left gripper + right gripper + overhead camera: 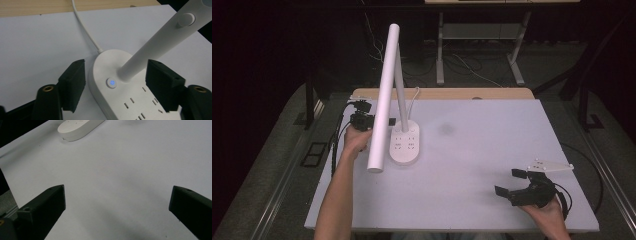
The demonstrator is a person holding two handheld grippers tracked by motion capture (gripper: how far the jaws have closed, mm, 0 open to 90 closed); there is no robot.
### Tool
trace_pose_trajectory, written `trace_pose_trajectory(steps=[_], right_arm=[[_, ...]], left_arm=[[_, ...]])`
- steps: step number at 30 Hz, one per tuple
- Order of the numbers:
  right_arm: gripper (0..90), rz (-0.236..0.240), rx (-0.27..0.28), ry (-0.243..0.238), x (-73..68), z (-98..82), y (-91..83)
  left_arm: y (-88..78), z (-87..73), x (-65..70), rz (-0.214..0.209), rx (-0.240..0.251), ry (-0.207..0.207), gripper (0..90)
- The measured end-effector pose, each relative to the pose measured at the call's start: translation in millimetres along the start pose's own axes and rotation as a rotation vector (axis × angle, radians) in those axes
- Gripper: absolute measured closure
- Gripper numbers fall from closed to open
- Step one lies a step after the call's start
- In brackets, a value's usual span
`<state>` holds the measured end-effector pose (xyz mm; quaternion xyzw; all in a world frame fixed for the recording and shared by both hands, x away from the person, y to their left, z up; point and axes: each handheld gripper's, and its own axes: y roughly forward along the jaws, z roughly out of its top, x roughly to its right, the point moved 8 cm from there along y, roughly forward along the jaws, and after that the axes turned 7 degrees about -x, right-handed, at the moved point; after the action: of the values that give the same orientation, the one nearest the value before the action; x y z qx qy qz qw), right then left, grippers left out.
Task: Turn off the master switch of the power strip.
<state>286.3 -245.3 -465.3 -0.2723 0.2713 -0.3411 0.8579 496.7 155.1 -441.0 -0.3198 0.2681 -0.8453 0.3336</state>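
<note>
1. On the white table [492,165], toward its left rear, stands the desk lamp [405,142]: a white oval base with socket outlets, a slim stem and a long tube head tilting forward and up. I'd judge it rigid plastic and fairly light, with most of its weight low in the base, and top-heavy if pulled by the head.
2. Its tube head [383,100] is smooth and round, likely slippery in hard jaws, and probably hinged, so a poor place to hold.
3. Its stem [150,47] rises between the jaws of the left gripper [117,82], which stand partly open on either side of the base, pressing on nothing. The stem's foot looks like the firmest hold.
4. At the table's right front, the right gripper [512,182] rests wide open and empty, well apart from the lamp.
5. Smallest, the lit blue power button [111,83] sits just beside the stem's foot; a light press should do.
</note>
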Motion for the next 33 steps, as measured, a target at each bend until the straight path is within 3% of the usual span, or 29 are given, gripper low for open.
trace_pose_trajectory(steps=[8, 16, 26, 33], right_arm=[[0.0, -0.002, 0.001, 0.003, 0.6, 0.0, -0.2], [0.0, -0.002, 0.0, 0.006, 0.5, -0.4, -0.7], [0.0, -0.006, 0.001, 0.006, 0.9, -0.5, -1.2], [0.0, -0.008, 0.003, 0.007, 1.5, -0.4, -2.0]], left_arm=[[4.9, -2.1, 0.1, -0.015, -0.013, 0.005, 47.2], [9.4, -3.5, 3.2, -0.019, -0.026, 0.025, 67.2], [16.1, -6.0, 3.2, -0.013, -0.048, 0.032, 79.1], [21.4, -7.6, 3.5, -0.01, -0.057, 0.01, 83.9]])
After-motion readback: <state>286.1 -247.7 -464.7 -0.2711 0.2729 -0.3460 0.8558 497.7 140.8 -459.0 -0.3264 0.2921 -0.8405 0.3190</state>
